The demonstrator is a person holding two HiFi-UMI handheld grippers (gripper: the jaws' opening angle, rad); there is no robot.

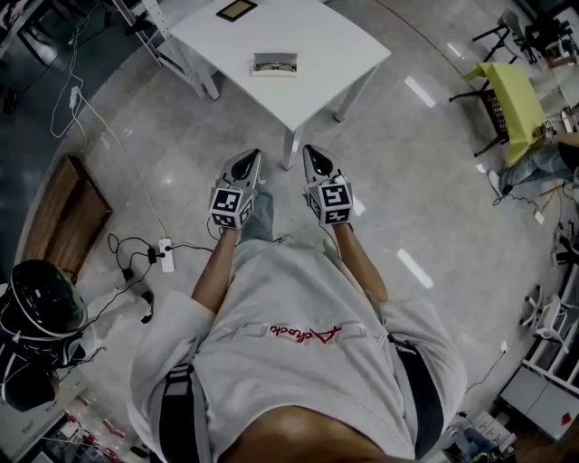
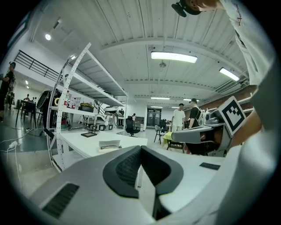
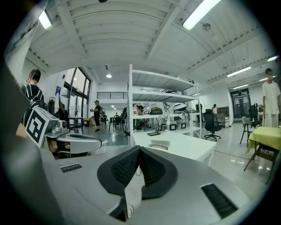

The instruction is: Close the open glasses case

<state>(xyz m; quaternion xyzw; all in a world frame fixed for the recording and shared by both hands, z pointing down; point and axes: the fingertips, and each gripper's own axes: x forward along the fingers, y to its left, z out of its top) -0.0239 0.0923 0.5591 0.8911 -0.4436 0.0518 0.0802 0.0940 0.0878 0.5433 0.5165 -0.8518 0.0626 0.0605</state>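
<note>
The open glasses case (image 1: 274, 64) lies on the white table (image 1: 317, 81) ahead of me, with a pair of glasses in it. It shows small and far off as the glasses case (image 2: 109, 144) in the left gripper view and as the glasses case (image 3: 159, 144) in the right gripper view. My left gripper (image 1: 251, 157) and right gripper (image 1: 310, 152) are held side by side over the floor, short of the table's near corner. Both are shut with nothing between their pads. The left gripper (image 2: 139, 148) and the right gripper (image 3: 138, 149) point almost level toward the table.
A dark framed plate (image 1: 236, 10) lies at the table's far side. A power strip (image 1: 166, 254) with cables, a wooden board (image 1: 68, 212) and a black helmet (image 1: 41, 298) are on the floor at left. A yellow table (image 1: 517, 90) stands at right. A metal shelf rack (image 2: 79, 83) rises behind the table.
</note>
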